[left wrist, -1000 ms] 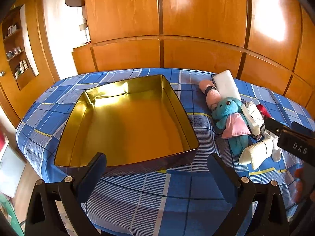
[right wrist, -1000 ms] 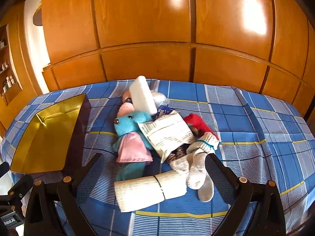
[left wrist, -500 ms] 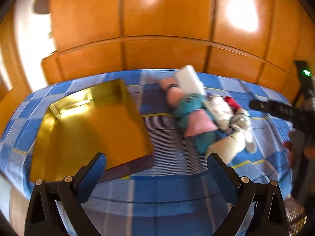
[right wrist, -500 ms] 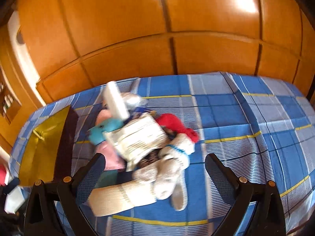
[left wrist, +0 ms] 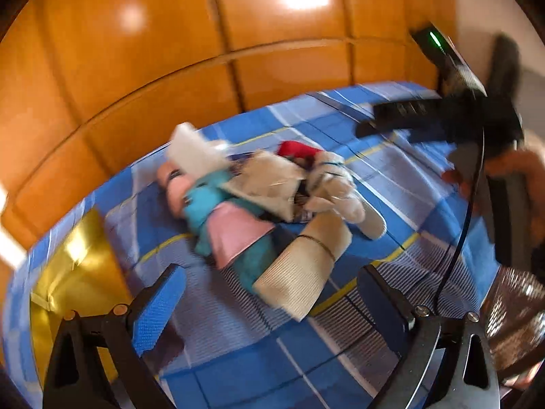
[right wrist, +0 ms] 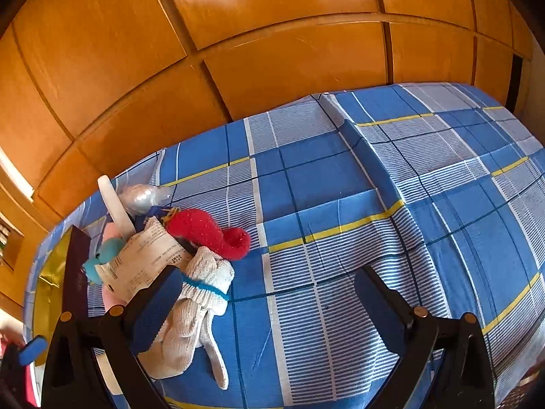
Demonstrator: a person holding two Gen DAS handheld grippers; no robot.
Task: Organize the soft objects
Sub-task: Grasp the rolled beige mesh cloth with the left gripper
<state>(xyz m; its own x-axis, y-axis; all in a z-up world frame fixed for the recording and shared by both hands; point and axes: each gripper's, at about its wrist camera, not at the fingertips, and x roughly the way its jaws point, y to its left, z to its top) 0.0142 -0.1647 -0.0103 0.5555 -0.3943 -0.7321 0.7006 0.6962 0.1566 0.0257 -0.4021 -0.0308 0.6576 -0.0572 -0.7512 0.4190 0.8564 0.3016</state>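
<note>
your left gripper [left wrist: 269, 303] is spread wide w/ nothing between its blue pads, hanging just above the bed [left wrist: 238, 358] and pointed at the pile of soft stuff. landmark = the beige ribbed roll [left wrist: 301, 271] w/ a dark band round it: it lies just ahead of that gripper, between the fingers' line of sight. touching the roll on its far-left side is the teal plush in a pink dress [left wrist: 224, 218]. behind the roll sits a printed paper-like packet [left wrist: 272, 184], a white block [left wrist: 190, 150] propped at the back, a red knit piece [left wrist: 296, 148], and the white knit gloves [left wrist: 340, 194] just right of the roll's far end. left wrist view is motion-blurred, so finer detail is lost. the gold tin [left wrist: 75, 266] lies well left of the roll, open side up.

your right gripper [right wrist: 265, 303] is also wide apart & holds nothing; its left finger overlaps the gloves [right wrist: 194, 313] in view, contact can't be told. red piece [right wrist: 207, 231] & packet [right wrist: 143, 259] sit just beyond, a silvery bundle [right wrist: 139, 197] further back. your hand [left wrist: 507, 173] shows at the left view's right edge.
</note>
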